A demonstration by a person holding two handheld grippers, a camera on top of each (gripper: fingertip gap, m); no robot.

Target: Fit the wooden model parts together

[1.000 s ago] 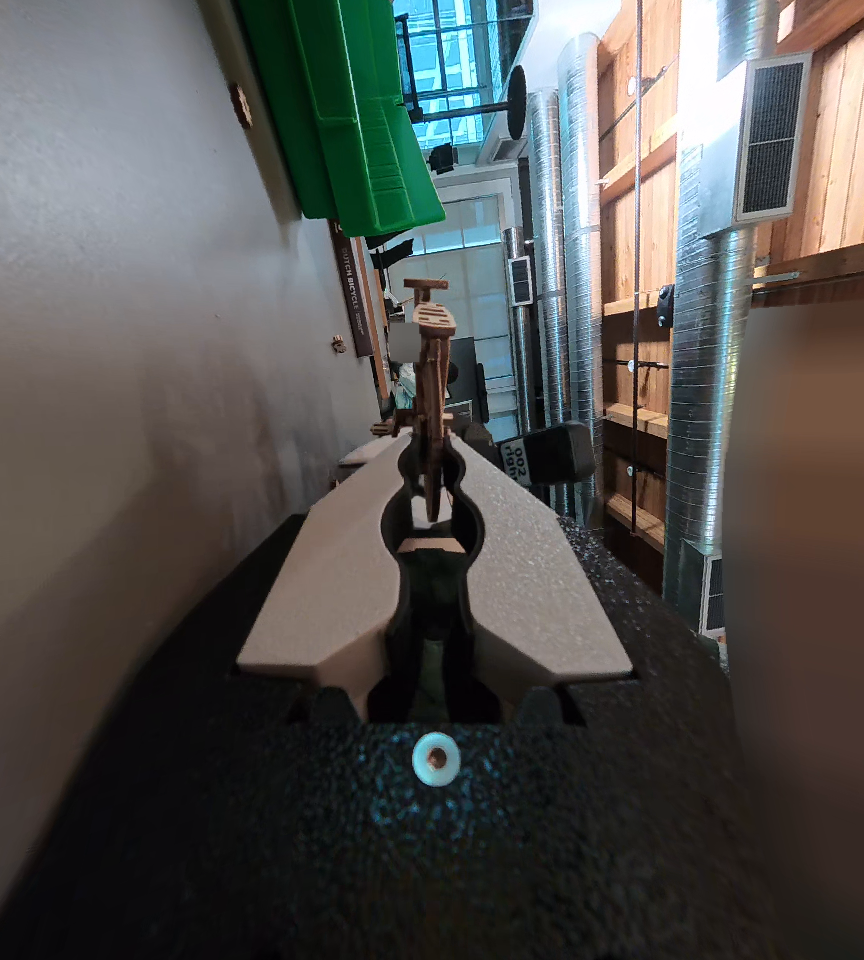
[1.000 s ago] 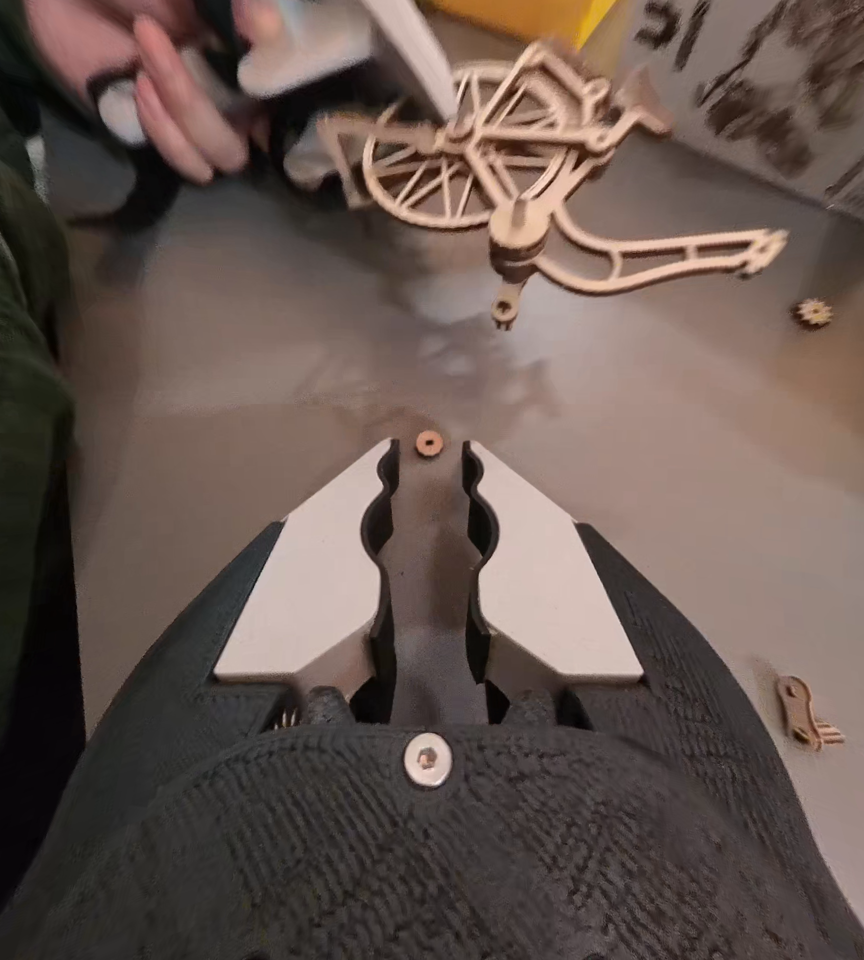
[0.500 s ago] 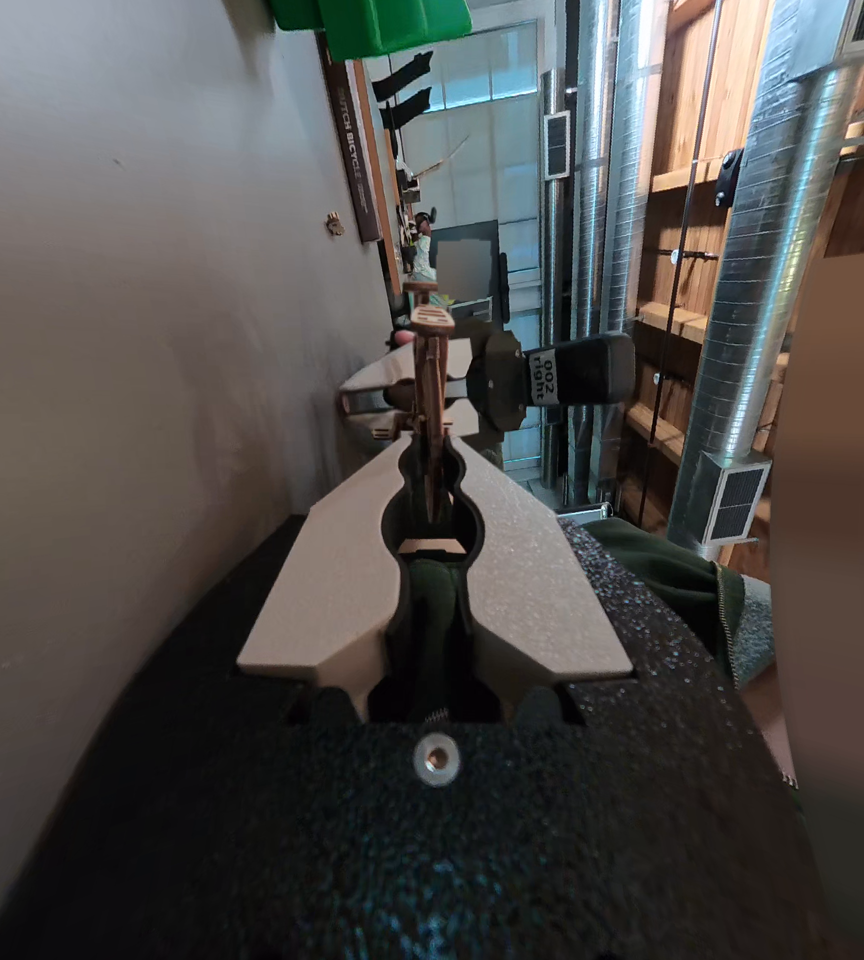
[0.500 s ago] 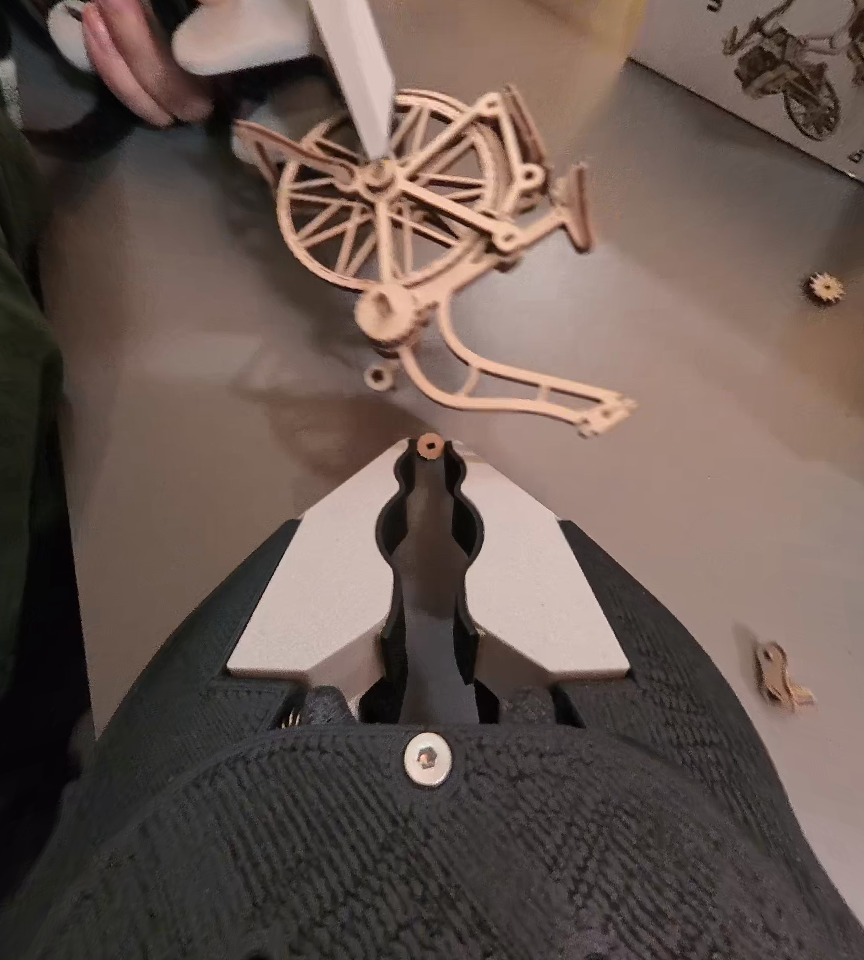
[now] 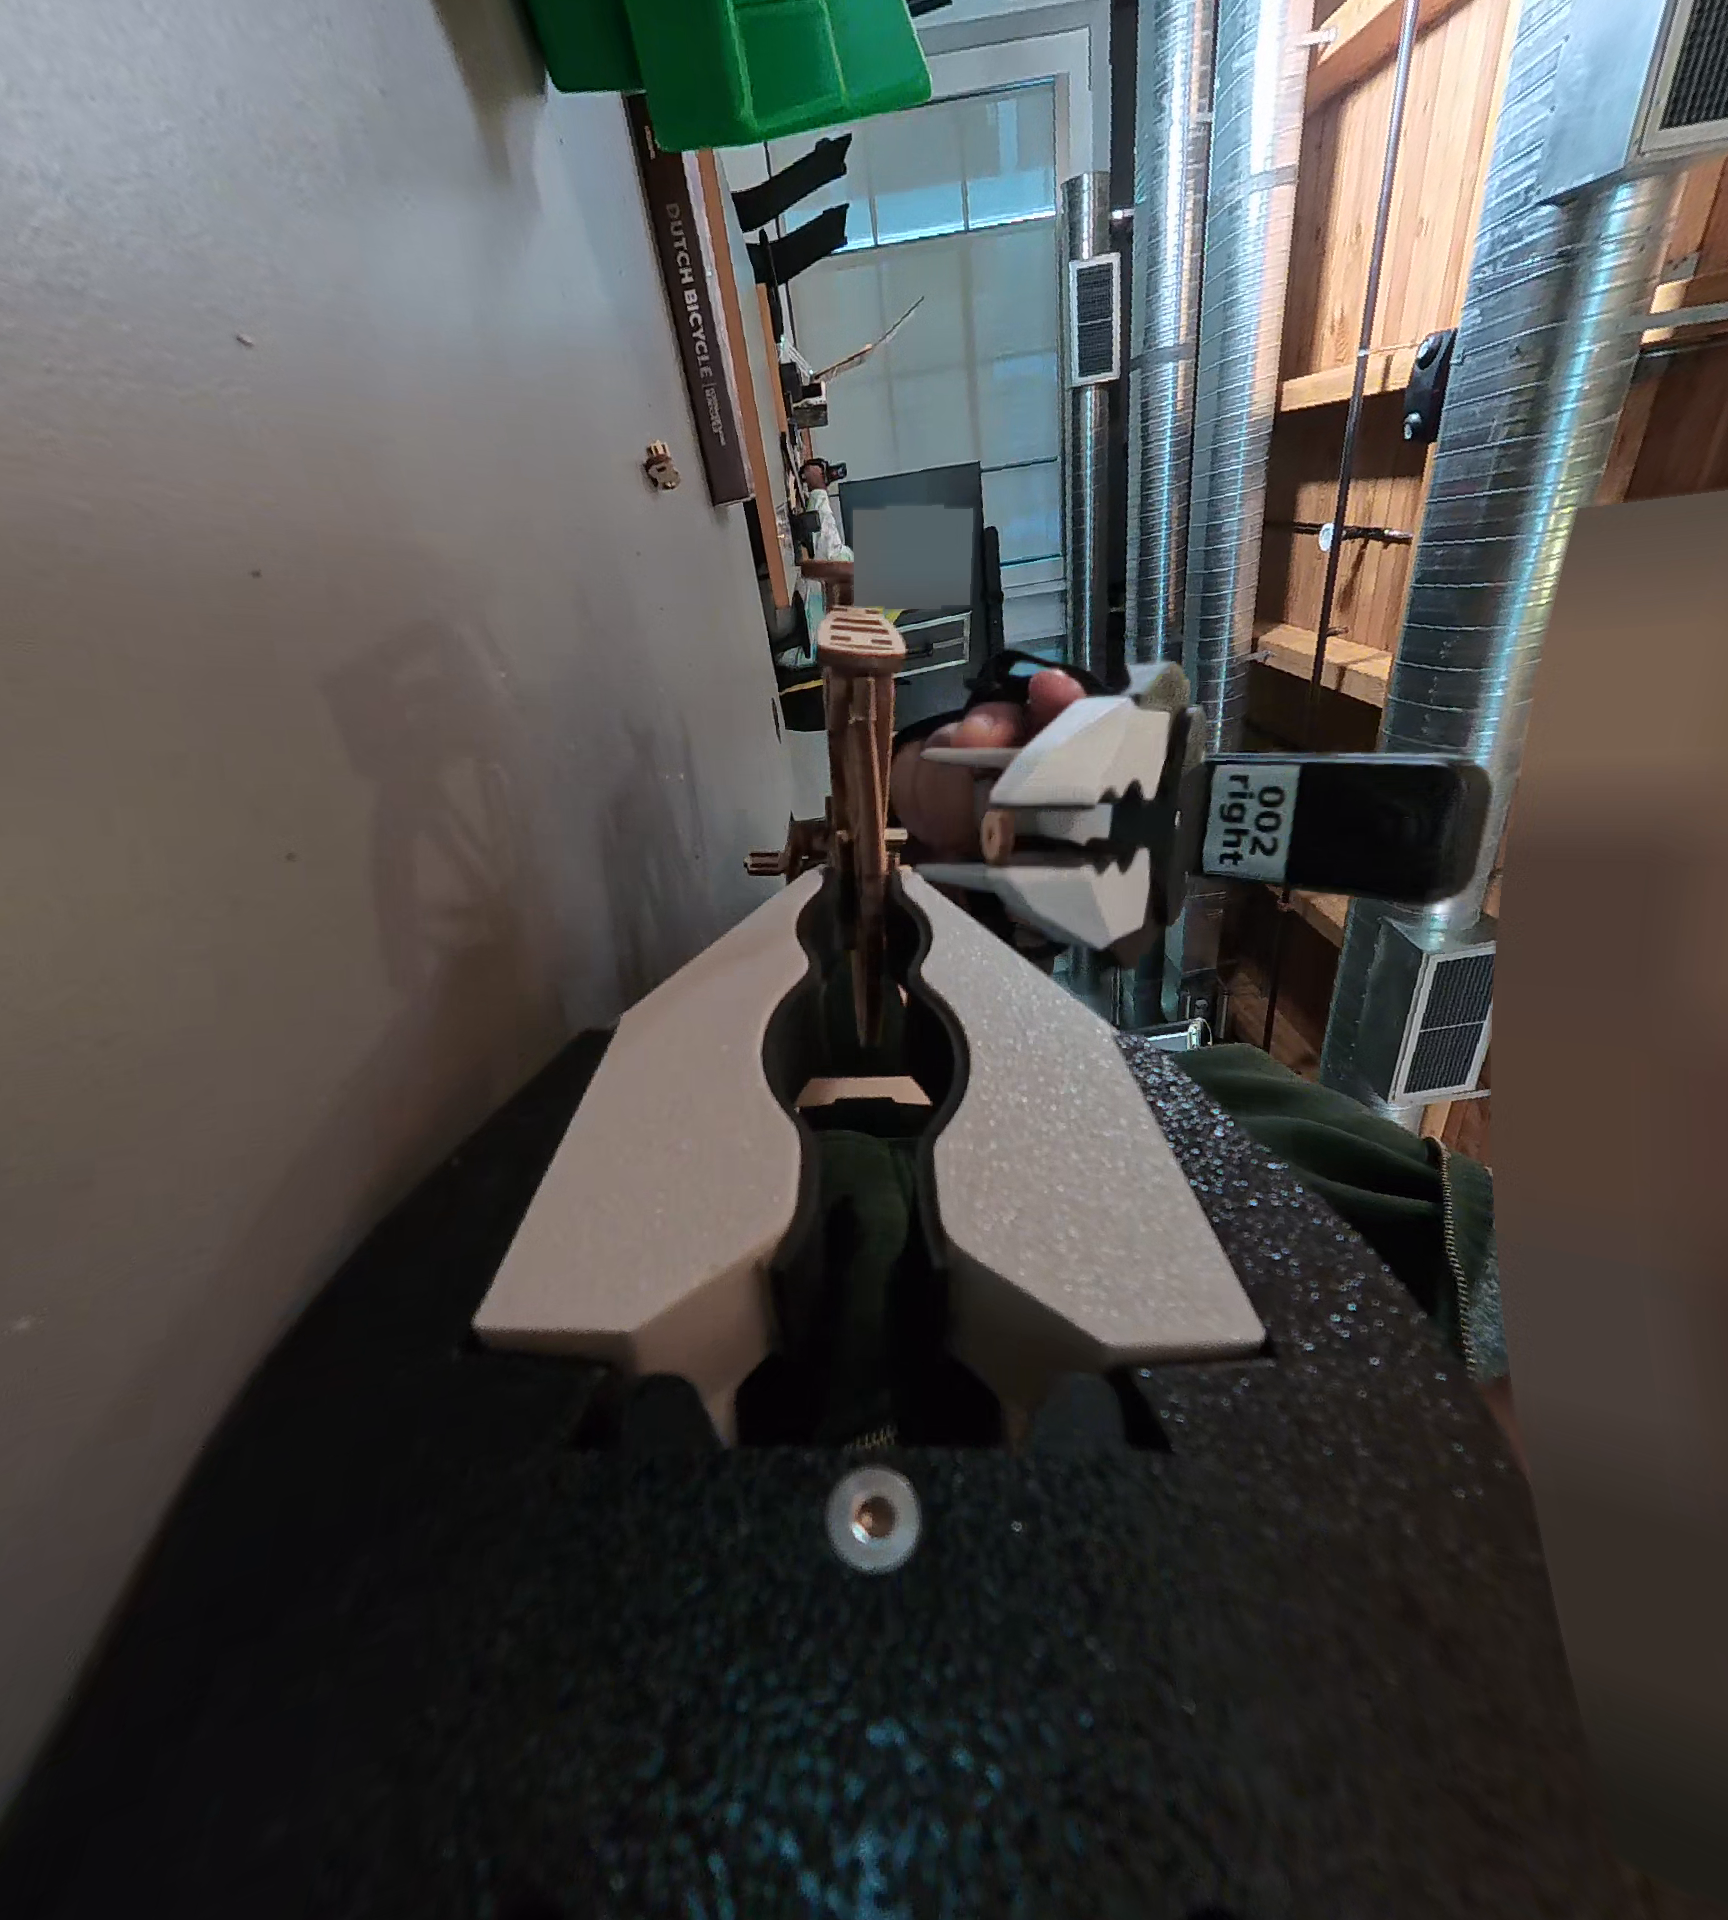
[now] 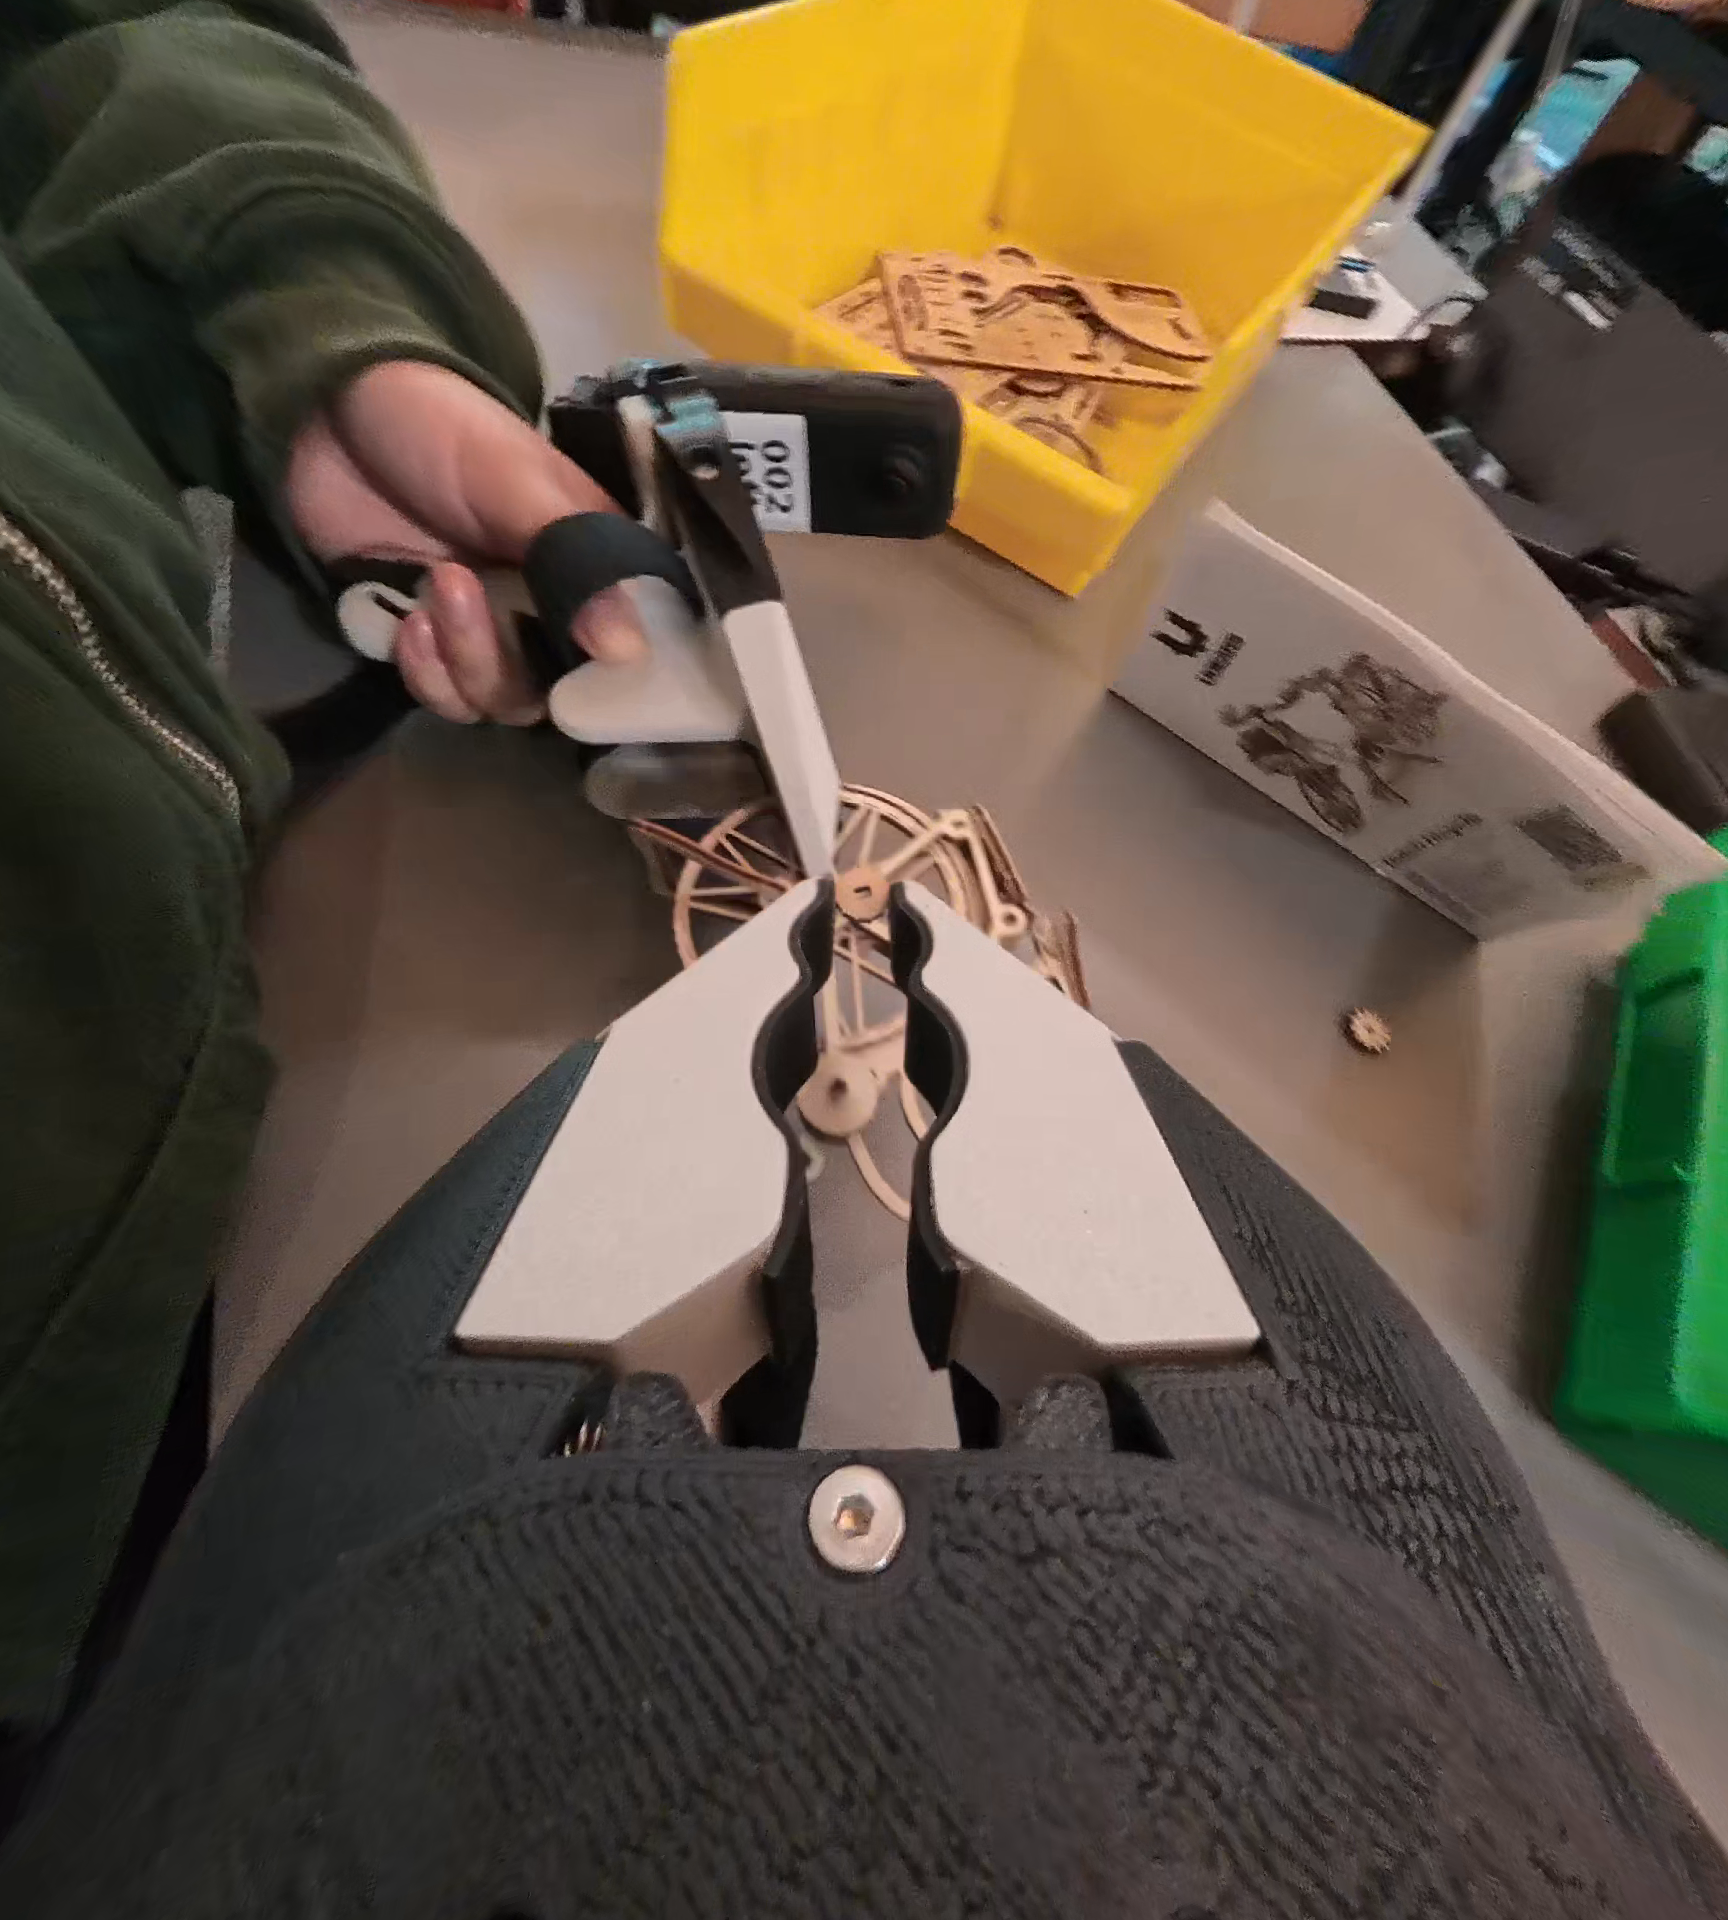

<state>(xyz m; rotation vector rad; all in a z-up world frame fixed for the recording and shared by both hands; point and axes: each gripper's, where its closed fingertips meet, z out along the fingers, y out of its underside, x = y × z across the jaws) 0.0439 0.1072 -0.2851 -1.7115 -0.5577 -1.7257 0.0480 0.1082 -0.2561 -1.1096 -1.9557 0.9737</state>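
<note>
My left gripper (image 5: 862, 883) is shut on a wooden bicycle model (image 5: 858, 748), seen edge-on and held above the grey table (image 5: 216, 623). In the right wrist view the left gripper (image 6: 816, 844) pinches the model (image 6: 837, 1099) at its spoked wheel. My right gripper (image 6: 860, 898) is shut on a small wooden ring (image 6: 861, 891) and holds it right at the wheel's hub, beside the left fingertip. The right gripper (image 5: 953, 816) with the ring (image 5: 993, 831) also shows in the left wrist view, just right of the model.
A yellow bin (image 6: 839, 156) with wooden part sheets stands behind. A printed box (image 6: 1359, 748) lies to the right, with a green bin (image 6: 1722, 1143) at the right edge. A small wooden gear (image 6: 1367, 1031) lies on the table (image 6: 1151, 831). A green-sleeved arm is at the left.
My right gripper closed on the ring lying on the table, lifted it and brought it to the model's wheel hub. The left gripper turned the model and moved it nearer.
</note>
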